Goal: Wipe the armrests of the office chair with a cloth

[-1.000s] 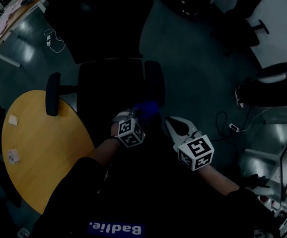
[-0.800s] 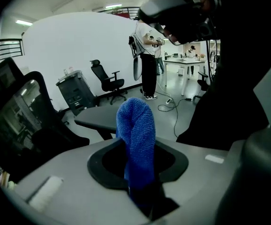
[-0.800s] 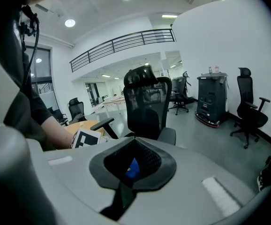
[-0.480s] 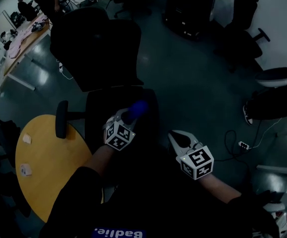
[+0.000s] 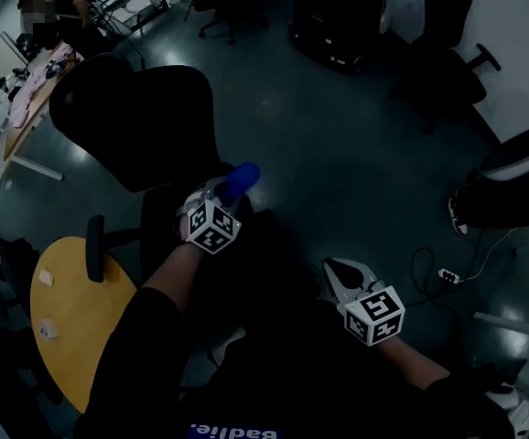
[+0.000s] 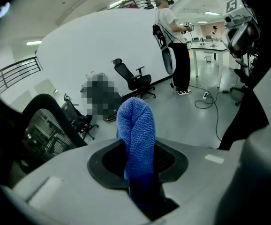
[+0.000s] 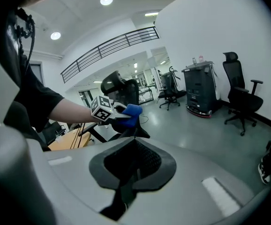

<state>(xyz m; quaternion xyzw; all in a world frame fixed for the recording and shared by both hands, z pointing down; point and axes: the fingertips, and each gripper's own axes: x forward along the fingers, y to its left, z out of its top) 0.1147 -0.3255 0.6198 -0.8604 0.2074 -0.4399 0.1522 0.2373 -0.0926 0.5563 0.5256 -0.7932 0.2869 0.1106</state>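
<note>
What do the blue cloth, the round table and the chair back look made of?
Cloth: looped microfibre or terry, fuzzy, matte.
Table: wood or wood-look laminate, smooth yellow-brown top.
Chair back: black see-through mesh in a dark frame, probably plastic.

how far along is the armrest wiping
Nothing shows as wiped yet. In hand: the left gripper is shut on the blue cloth, above the office chair. The right gripper is shut and empty. Left: the visible armrest sits apart from the cloth; the other is hidden.
</note>
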